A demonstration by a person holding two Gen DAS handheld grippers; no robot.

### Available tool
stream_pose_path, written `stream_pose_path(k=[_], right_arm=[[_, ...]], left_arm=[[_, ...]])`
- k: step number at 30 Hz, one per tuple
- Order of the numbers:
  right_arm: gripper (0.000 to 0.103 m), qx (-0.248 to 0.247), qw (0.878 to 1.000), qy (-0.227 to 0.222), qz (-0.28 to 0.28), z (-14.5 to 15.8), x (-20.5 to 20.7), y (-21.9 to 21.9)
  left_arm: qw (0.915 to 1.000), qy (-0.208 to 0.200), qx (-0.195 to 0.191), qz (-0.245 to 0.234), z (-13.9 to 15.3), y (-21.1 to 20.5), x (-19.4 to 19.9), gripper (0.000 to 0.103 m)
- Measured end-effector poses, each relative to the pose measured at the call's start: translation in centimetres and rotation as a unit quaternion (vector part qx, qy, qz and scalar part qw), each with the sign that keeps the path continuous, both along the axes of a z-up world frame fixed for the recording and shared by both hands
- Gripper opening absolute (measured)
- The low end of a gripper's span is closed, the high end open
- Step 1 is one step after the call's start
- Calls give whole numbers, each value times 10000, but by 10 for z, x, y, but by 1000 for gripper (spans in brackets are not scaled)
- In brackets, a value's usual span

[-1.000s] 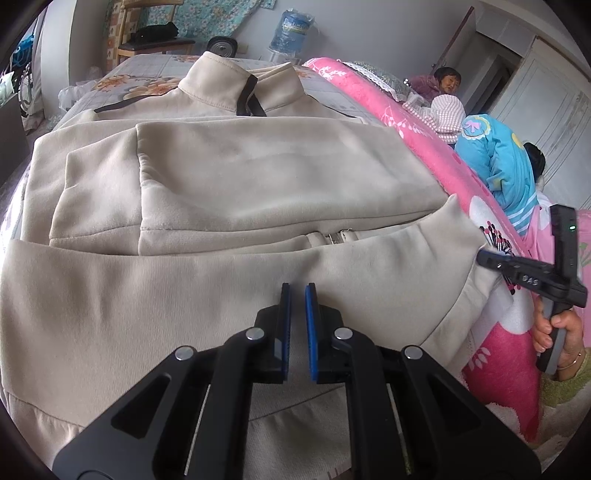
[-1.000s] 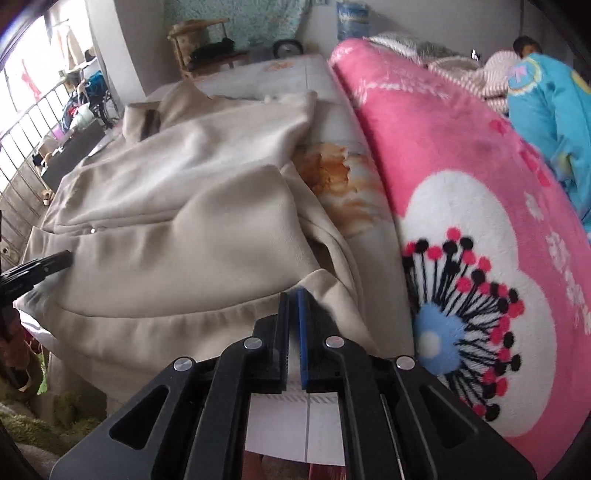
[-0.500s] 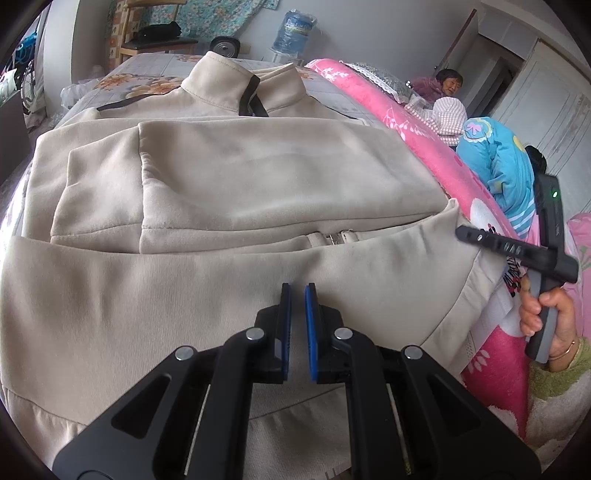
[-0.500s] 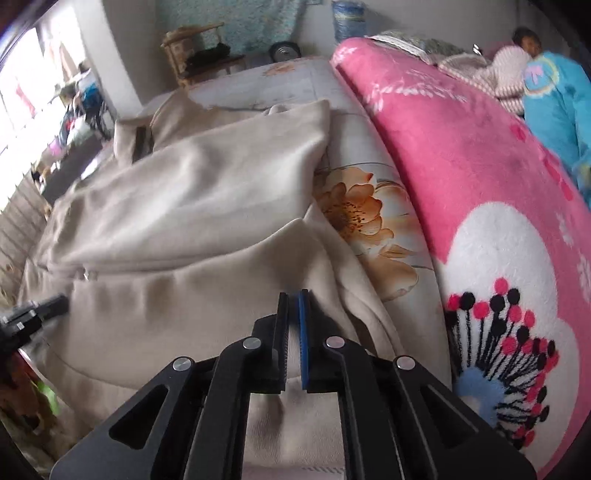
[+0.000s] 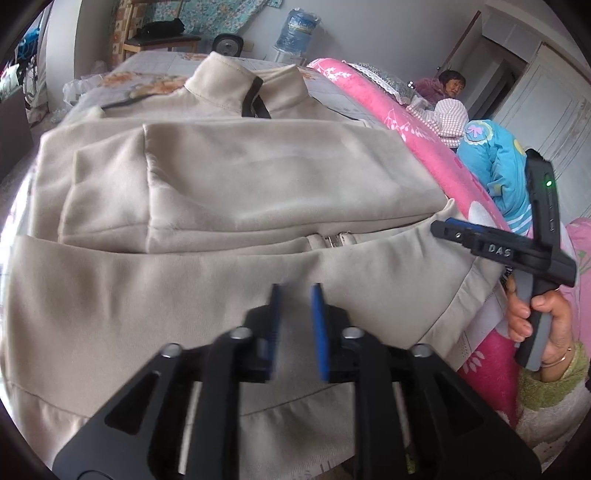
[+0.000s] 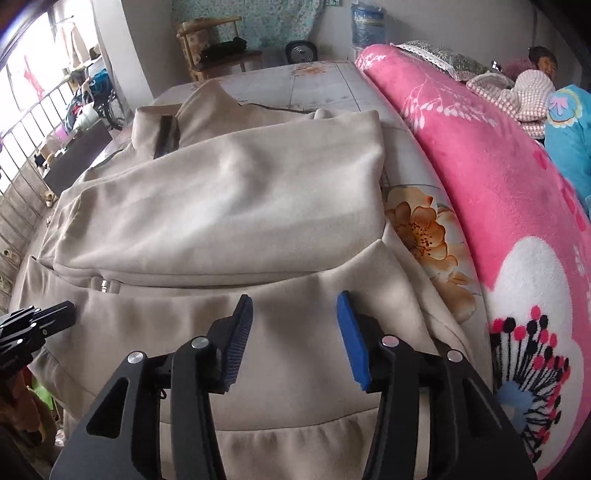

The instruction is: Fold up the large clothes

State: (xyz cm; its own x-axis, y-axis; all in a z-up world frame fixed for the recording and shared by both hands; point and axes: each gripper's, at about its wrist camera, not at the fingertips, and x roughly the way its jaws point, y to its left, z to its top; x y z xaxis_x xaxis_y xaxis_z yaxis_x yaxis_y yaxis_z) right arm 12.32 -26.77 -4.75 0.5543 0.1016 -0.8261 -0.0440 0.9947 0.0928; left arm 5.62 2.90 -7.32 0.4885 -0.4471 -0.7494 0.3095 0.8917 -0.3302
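Observation:
A beige zip-up jacket (image 5: 258, 177) lies flat on the bed, collar at the far end, a sleeve folded across the chest and the lower part folded up to the zip pull (image 5: 334, 240). My left gripper (image 5: 295, 299) hovers over the near folded panel. Its jaws are opening, blurred, and the pads press on nothing. In the right wrist view the same jacket (image 6: 221, 206) fills the middle. My right gripper (image 6: 294, 301) is above its near right part with jaws opening wide and only cloth beneath. The right gripper (image 5: 443, 227) also shows by the jacket's right corner, held by a hand (image 5: 535, 317).
A pink flowered blanket (image 6: 480, 166) runs along the right side of the bed, with a blue garment (image 5: 491, 166) and a seated person (image 5: 448, 83) beyond it. A flowered sheet (image 6: 417, 225) shows between jacket and blanket. A wooden chair (image 6: 218, 48), water bottle (image 5: 297, 29) and railing (image 6: 22, 147) stand behind.
Both grippers, shut in the earlier frames, now have their jaws parted. The right gripper has moved up and inward over the jacket's right part. The left gripper has stayed in place.

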Motion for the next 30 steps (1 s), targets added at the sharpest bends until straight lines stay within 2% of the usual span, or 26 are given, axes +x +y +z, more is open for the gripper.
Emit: stream_pose_path(k=[1, 4, 6, 8, 10, 12, 14, 15, 16, 18, 21, 23, 30], right_arm=[[57, 7, 10000, -67, 43, 5, -1, 3], [67, 55, 9995, -192, 246, 19, -7, 15], [72, 115, 9990, -110, 421, 20, -8, 27], [72, 143, 9984, -70, 546, 17, -6, 37], [75, 129, 9976, 6, 678, 10, -4, 49], [77, 27, 9973, 182, 714, -2, -1, 59], [80, -36, 9963, 407, 755, -17, 5, 64], [83, -200, 9956, 549, 734, -26, 8, 68], [88, -410, 9952, 409, 786, -26, 6, 73], [95, -699, 9941, 441, 707, -27, 6, 78], [97, -402, 9955, 644, 563, -29, 10, 68], [97, -304, 9960, 630, 549, -28, 10, 65], [97, -441, 9954, 649, 558, -30, 8, 68]], left_arm=[[9999, -78, 81, 74, 5, 1, -2, 50], [9991, -264, 293, 185, 19, 5, -6, 62], [9964, -244, 694, 413, 21, 7, -4, 72], [9917, -166, 1110, 620, 18, 9, -1, 74], [9841, -45, 1535, 891, 9, 12, 5, 84], [9784, 136, 1763, 1068, -3, 17, 9, 84], [9738, -9, 1990, 1099, -6, 14, 8, 87], [9725, -45, 2032, 1139, -7, 14, 8, 90], [9719, -27, 2022, 1206, -8, 15, 9, 93], [9729, 43, 1908, 1307, -9, 21, 11, 95], [9721, 38, 1926, 1339, -8, 20, 10, 95], [9718, 45, 1922, 1364, -8, 20, 9, 96], [9714, 97, 1926, 1386, -8, 19, 10, 96]])
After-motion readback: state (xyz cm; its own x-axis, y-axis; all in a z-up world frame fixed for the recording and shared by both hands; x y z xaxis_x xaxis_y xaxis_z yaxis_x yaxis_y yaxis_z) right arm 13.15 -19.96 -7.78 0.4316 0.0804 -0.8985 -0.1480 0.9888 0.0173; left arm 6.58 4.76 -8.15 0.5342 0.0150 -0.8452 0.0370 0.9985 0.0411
